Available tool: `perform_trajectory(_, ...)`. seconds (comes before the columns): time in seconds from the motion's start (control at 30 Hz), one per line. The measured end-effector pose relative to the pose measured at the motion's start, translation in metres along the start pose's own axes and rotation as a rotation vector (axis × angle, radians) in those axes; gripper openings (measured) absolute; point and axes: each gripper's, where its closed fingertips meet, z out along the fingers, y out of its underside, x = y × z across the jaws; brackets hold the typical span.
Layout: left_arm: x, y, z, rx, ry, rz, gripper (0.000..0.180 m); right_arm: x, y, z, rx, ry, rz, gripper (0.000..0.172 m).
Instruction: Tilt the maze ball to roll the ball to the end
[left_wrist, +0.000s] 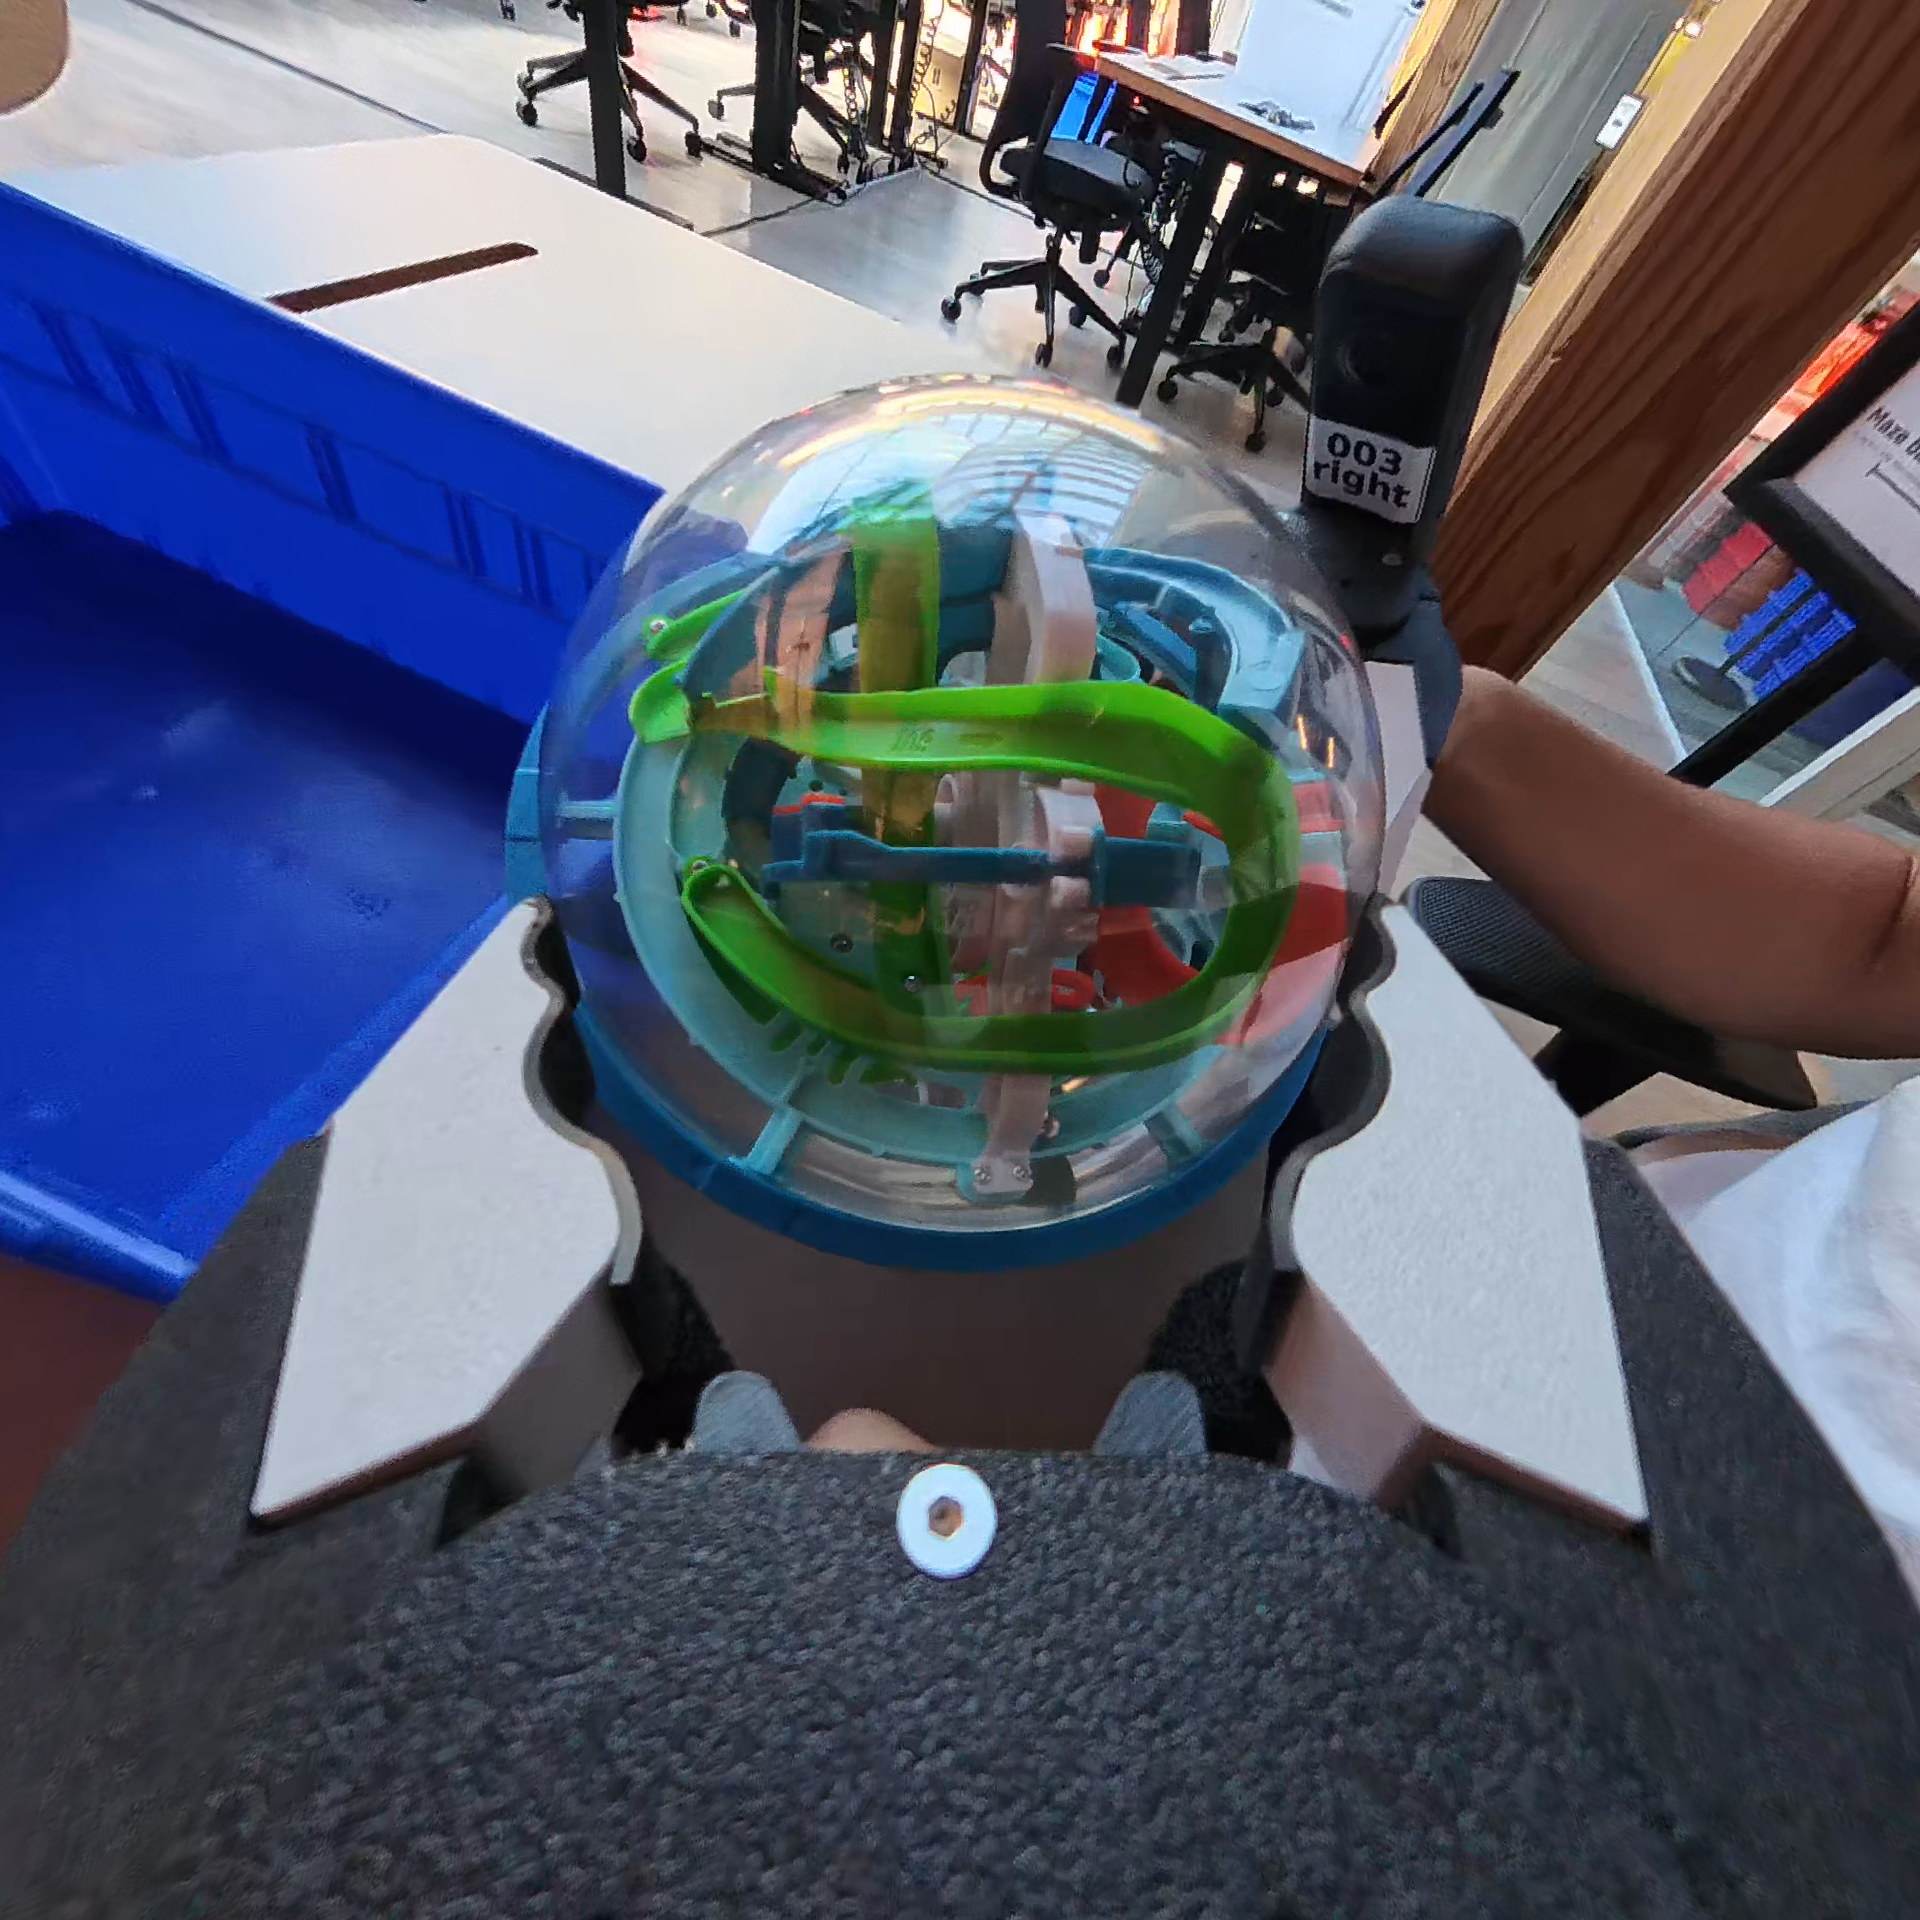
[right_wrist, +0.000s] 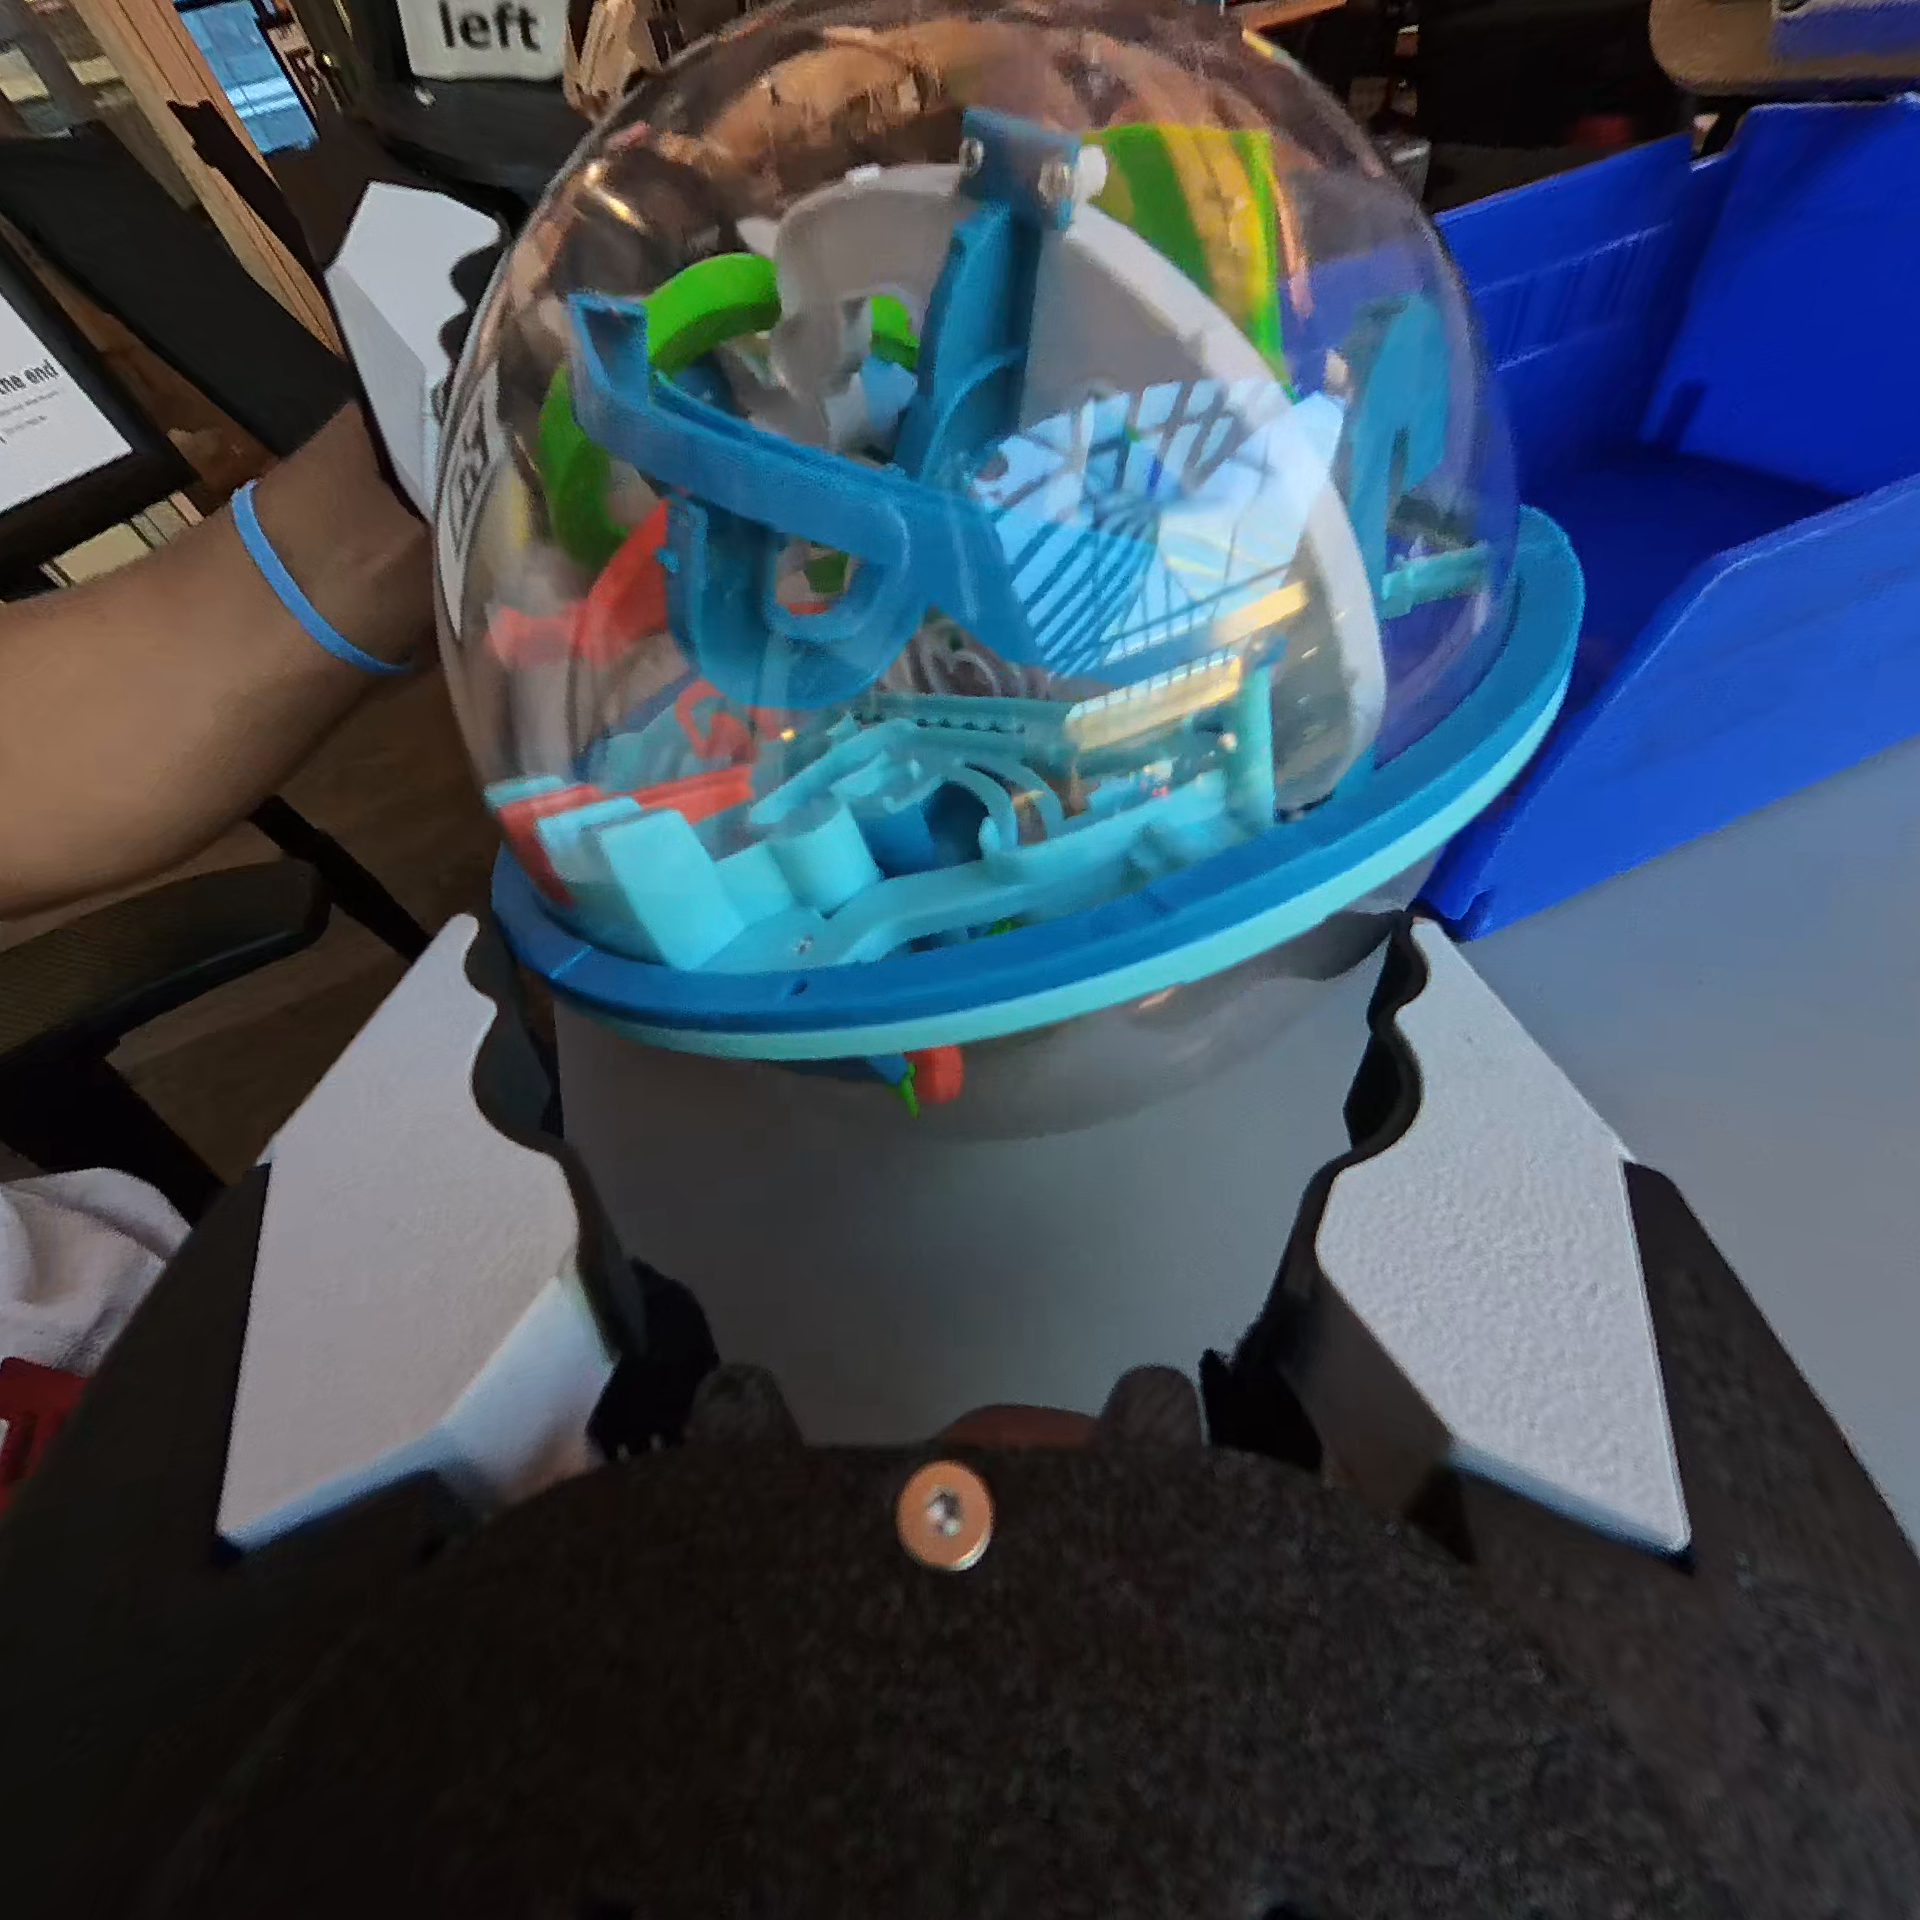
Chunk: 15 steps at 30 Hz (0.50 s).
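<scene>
Left wrist view only: green track (left_wrist: 1039, 727) looping across the near face of the maze ball (left_wrist: 956, 790); the right gripper's dark body (left_wrist: 1403, 364) behind the sphere, with a forearm (left_wrist: 1662, 883) at right; white table (left_wrist: 623, 312) and office chairs (left_wrist: 1060, 208) beyond.
Right wrist view only: the blue equator ring (right_wrist: 1039, 956) seen edge-on and tilted, higher at right; dark blue ramps (right_wrist: 810, 488) and pale blue blocks (right_wrist: 665, 862) inside; a wrist with a blue band (right_wrist: 301, 592) at left.
Both views: blue bin (left_wrist: 208, 727) (right_wrist: 1714, 416), left of the sphere in one view, right of it in the other.
Maze ball: clear sphere lifted between the two grippers, filling the centre of each view.
Small ball: cannot be picked out with certainty among the tracks.
Left gripper (left_wrist: 956, 935): spread wide, with the sphere set between its white fingers (left_wrist: 457, 1091); the dark wavy pads lie against the sphere's sides near the ring.
Right gripper (right_wrist: 945, 997): spread wide around the opposite half; its white fingers (right_wrist: 1496, 1122) flank the grey lower shell (right_wrist: 935, 1195), pads against it just under the ring.
Relation: each gripper clasps the sphere from its own side, facing the other.
</scene>
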Motion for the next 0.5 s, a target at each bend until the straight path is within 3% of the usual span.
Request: perform_trajectory(0.5,0.031,0.01,0.01,0.049,0.041,-0.184,0.141,-0.019,-0.002,-0.031,0.05,-0.037,0.092,0.154)
